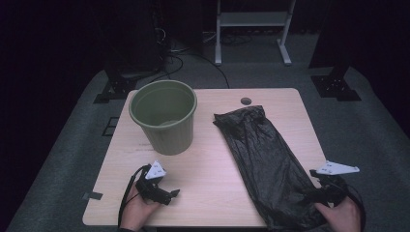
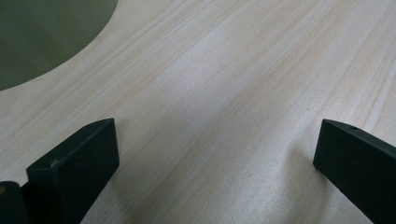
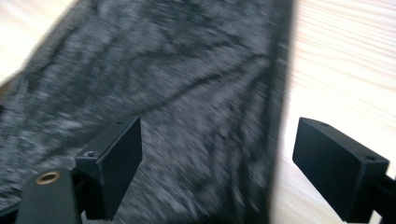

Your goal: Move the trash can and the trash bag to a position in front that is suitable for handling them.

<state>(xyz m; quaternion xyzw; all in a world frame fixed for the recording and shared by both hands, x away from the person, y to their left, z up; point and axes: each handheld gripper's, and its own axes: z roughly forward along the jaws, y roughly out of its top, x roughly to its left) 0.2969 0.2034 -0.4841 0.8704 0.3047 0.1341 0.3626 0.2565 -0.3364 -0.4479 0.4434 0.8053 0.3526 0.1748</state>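
A green waste bin (image 1: 164,116) stands upright on the back left of the wooden table (image 1: 212,164); its round base (image 2: 42,37) fills a corner of the left gripper view. A black plastic bag (image 1: 270,159) lies flat and crumpled along the table's right side. My left gripper (image 1: 169,195) rests low over bare wood near the front left, open (image 2: 215,158) with nothing between its jaws. My right gripper (image 1: 312,195) hovers over the bag's near end at the front right, open, with one jaw above the bag (image 3: 177,93) and the other beyond its edge (image 3: 217,163).
A round cable hole (image 1: 246,101) sits in the table's back edge. Grey carpet surrounds the table, with a white frame stand (image 1: 251,29) and dark equipment legs behind it. Bare wood lies between the bin and the bag.
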